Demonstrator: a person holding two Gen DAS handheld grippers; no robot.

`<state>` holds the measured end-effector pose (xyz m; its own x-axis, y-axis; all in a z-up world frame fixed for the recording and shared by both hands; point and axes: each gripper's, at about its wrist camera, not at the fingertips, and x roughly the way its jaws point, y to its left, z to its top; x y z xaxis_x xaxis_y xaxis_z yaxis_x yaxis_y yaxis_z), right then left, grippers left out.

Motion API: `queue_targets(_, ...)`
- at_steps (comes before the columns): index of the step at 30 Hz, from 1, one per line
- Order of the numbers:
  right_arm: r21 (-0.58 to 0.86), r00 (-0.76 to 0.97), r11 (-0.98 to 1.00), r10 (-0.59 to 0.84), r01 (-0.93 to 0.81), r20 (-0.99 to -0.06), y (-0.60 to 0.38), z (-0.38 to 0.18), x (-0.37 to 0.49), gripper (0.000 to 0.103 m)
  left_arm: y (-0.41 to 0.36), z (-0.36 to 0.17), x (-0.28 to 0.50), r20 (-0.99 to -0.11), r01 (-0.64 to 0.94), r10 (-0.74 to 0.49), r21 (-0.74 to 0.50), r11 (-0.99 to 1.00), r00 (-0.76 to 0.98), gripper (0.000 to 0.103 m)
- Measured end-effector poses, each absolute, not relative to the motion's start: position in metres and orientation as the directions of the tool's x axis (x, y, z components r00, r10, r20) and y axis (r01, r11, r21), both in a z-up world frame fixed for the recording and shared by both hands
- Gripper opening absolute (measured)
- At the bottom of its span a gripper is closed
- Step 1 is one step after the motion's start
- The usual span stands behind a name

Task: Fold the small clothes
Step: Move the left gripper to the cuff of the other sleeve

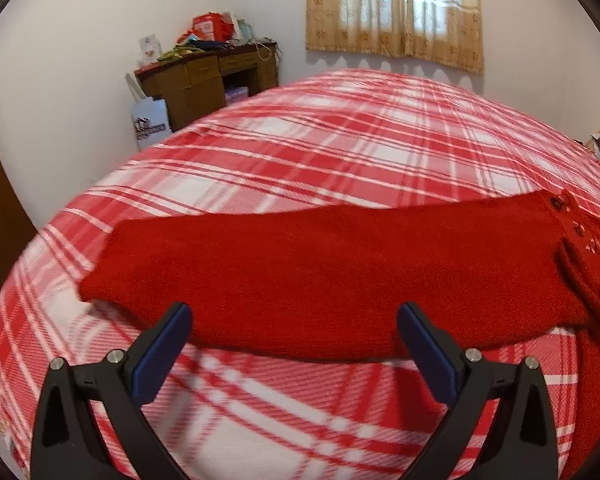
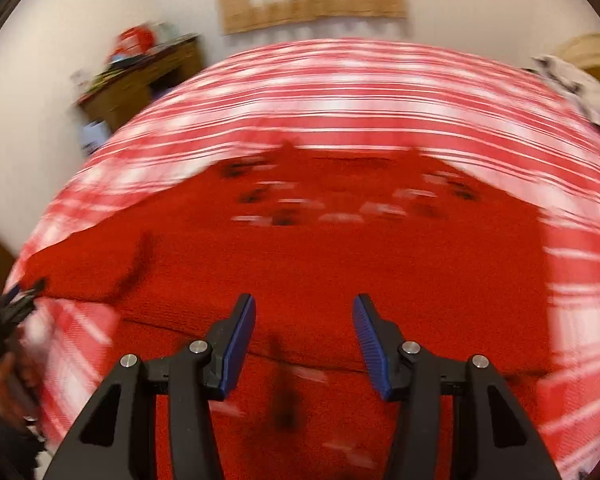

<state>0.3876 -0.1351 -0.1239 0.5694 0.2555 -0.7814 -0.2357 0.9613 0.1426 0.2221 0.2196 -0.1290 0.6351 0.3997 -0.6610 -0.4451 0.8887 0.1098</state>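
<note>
A red knitted garment (image 1: pixel 340 276) lies folded in a long band across the red-and-white plaid bed (image 1: pixel 300 152), with dark buttons and white pattern at its right end. My left gripper (image 1: pixel 294 314) hovers at its near edge, wide open, nothing between the blue pads. In the blurred right wrist view the same garment (image 2: pixel 320 264) fills the middle, buttons and white marks toward the far side. My right gripper (image 2: pixel 304 306) is above its near part, jaws apart, nothing between them. The left gripper (image 2: pixel 16 300) and a hand show at the left edge there.
A brown desk (image 1: pixel 212 76) piled with clutter stands in the far corner, a white bag (image 1: pixel 150 122) beside it. A curtained window (image 1: pixel 396 8) is on the far wall. Pale fabric (image 2: pixel 576 88) lies at the bed's far right. Plaid bed surface stretches beyond the garment.
</note>
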Motion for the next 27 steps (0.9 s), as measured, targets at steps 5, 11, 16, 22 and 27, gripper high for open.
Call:
queue_targets(5,0.121,0.594,0.99,0.14,-0.072,-0.793,-0.212,-0.138,0.385,0.052,0.253,-0.121,0.207,-0.626,-0.521,0.511,0.189,0.833,0.59,0.103)
queue_targets(11,0.153,0.59,0.983,0.181,-0.097,-0.787,-0.231,-0.138,0.375,0.052,0.303,-0.113,0.193,-0.612,-0.616,0.608,0.237,0.752,0.507,0.103)
queue_targets(16,0.092,0.568,0.99,0.134,-0.102,-0.812,-0.231,-0.154,0.375,0.062,0.334,-0.111,0.187,-0.666,-0.666,0.584,0.172,0.726,0.465,0.103)
queue_targets(22,0.059,0.59,0.983,0.15,-0.172,-0.793,-0.226,-0.164,0.354,0.073,0.349,-0.111,0.175,-0.715,-0.683,0.517,0.075,0.726,0.471,0.103)
queue_targets(27,0.118,0.606,0.977,0.202,-0.175,-0.77,-0.235,-0.164,0.348,0.074,0.361,-0.112,0.171,-0.73,-0.682,0.436,-0.055,0.73,0.526,0.099)
